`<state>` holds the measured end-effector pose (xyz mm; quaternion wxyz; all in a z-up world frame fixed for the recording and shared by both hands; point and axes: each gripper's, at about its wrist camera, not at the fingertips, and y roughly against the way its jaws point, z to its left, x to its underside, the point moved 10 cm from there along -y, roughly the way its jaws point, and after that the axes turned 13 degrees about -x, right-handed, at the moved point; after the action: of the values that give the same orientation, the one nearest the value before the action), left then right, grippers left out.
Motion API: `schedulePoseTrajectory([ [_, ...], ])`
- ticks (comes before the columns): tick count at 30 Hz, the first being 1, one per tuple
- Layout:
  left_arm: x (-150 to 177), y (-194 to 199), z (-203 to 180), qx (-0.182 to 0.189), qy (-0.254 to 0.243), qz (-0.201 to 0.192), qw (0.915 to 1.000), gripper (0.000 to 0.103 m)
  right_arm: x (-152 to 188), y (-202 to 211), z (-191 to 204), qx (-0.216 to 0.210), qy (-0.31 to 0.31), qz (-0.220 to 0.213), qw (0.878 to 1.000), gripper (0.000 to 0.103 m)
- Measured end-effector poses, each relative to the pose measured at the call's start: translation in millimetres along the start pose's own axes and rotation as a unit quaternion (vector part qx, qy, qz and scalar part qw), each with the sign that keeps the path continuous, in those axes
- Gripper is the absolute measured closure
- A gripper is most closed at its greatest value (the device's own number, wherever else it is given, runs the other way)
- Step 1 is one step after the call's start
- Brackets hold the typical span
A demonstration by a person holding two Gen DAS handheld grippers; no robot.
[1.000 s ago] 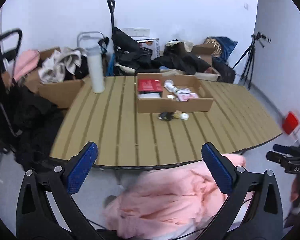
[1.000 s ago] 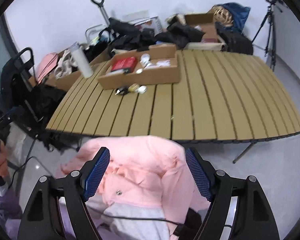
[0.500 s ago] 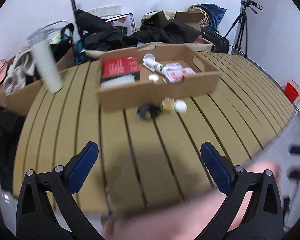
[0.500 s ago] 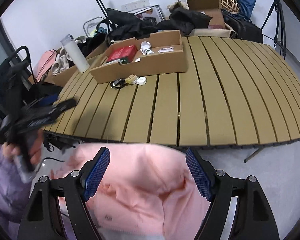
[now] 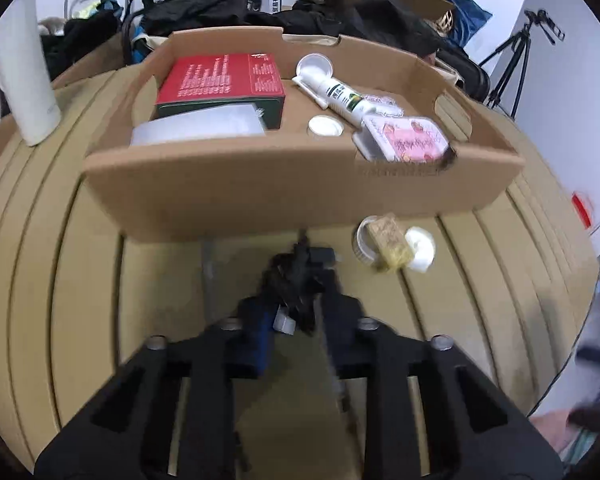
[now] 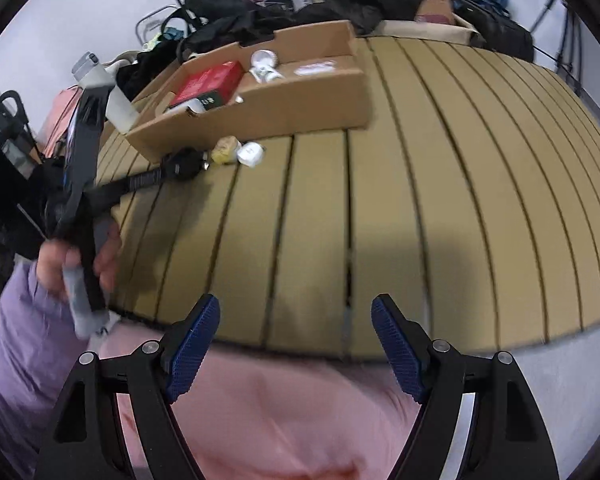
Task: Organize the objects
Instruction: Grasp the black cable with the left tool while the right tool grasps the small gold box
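Note:
My left gripper (image 5: 296, 316) is shut on a black bundled cable (image 5: 296, 276) on the slatted table, just in front of the cardboard box (image 5: 300, 196). The same gripper shows in the right wrist view (image 6: 184, 168), reaching to the cable (image 6: 188, 164). A yellowish soap-like block (image 5: 388, 240) on a round lid and a small white cap (image 5: 420, 246) lie to the right of the cable. The box holds a red carton (image 5: 220, 80), a white tube (image 5: 340, 94) and a pink packet (image 5: 408, 142). My right gripper (image 6: 296, 344) is open and empty, at the table's near edge.
A tall white bottle (image 5: 24, 68) stands left of the box. Bags, dark clothes and more cartons are piled behind the table (image 6: 460, 160). A tripod (image 5: 516, 68) stands at the right. Pink clothing (image 6: 280, 420) lies below my right gripper.
My left gripper moved forward over the table to the box front and closed on the black cable. My right gripper came closer to the table edge and stayed open.

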<state>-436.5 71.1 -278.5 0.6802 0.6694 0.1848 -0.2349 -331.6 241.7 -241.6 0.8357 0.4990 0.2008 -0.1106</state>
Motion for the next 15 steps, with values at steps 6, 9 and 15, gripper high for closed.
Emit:
schedulePoseTrajectory([
  [6, 31.5, 21.3, 28.6, 0.018, 0.053, 0.015, 0.9983, 0.091, -67.7, -50.6, 35.5, -0.041, 0.042, -0.022, 0.998, 0.041],
  [9, 38.5, 31.3, 42.8, 0.034, 0.076, 0.024, 0.9962, 0.091, -103.3, -85.9, 56.2, -0.038, 0.094, -0.03, 0.994, 0.047],
  [15, 42.7, 63.6, 57.3, 0.035, 0.073, 0.018, 0.9965, 0.092, -116.0, -135.5, 53.2, 0.008, 0.114, 0.004, 0.993, 0.075],
])
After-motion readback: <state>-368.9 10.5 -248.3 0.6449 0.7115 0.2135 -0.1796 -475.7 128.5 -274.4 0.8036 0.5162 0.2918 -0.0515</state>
